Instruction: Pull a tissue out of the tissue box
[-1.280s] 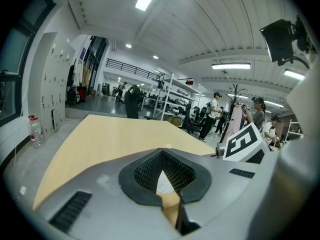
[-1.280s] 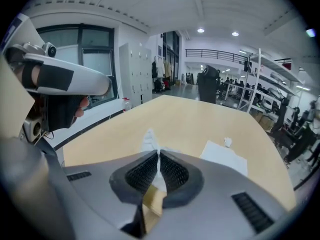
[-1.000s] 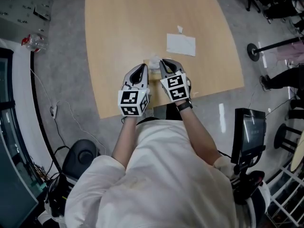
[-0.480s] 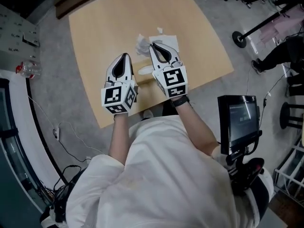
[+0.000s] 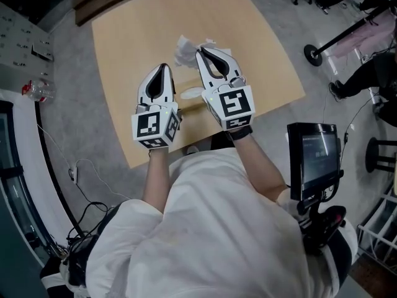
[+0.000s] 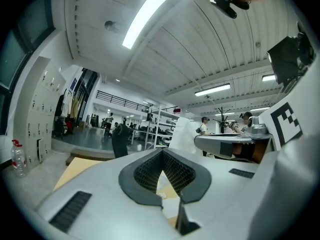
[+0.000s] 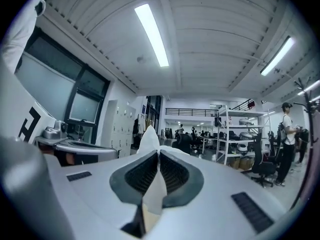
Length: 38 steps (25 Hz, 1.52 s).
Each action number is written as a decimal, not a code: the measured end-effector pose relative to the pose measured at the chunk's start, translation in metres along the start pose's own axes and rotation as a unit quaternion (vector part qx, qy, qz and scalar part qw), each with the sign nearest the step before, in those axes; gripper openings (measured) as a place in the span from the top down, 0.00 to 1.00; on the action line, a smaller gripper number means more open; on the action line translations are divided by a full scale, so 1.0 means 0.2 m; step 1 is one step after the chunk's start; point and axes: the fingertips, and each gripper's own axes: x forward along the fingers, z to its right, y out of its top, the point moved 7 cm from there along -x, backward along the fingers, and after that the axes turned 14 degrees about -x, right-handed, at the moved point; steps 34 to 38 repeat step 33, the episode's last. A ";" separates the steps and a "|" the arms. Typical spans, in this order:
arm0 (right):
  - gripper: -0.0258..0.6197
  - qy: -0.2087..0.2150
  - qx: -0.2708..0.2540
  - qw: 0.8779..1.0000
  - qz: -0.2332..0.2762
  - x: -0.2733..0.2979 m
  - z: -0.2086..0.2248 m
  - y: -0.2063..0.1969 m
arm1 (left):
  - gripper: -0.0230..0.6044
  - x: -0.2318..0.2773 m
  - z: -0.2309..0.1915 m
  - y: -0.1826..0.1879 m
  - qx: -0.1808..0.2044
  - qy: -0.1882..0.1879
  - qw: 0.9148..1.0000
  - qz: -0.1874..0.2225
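Your right gripper (image 5: 200, 51) pinches the tissue (image 5: 185, 49) high above what seems the tissue box (image 5: 189, 94), left gripper (image 5: 164, 67) pressed together, empty: the pull looks done.

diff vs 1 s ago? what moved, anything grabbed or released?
Both grippers rose off the table toward the head camera. The right gripper drew the tissue up from the tissue box; the left gripper came up empty beside it. Unchanged: right jaws shut on the tissue, left jaws shut on nothing, box on the table. Nothing let go.
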 end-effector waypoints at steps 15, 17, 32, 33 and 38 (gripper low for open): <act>0.93 0.012 -0.014 1.000 -0.025 0.01 -0.04 -0.05 | 0.98 0.00 -0.02 -0.07 -0.015 0.007 1.000 -0.011; 0.93 0.011 -0.013 1.000 -0.026 0.01 -0.04 -0.05 | 0.98 0.00 -0.02 -0.07 -0.015 0.007 1.000 -0.012; 0.93 0.024 -0.013 0.999 -0.031 0.02 -0.07 -0.07 | 0.98 -0.03 -0.01 -0.02 -0.056 -0.009 0.998 -0.002; 0.93 0.025 -0.013 0.999 -0.030 0.02 -0.07 -0.07 | 0.98 -0.04 -0.01 -0.02 -0.055 -0.009 0.998 -0.002; 0.93 0.025 -0.013 0.999 -0.030 0.02 -0.07 -0.07 | 0.98 -0.04 -0.01 -0.02 -0.055 -0.009 0.998 -0.002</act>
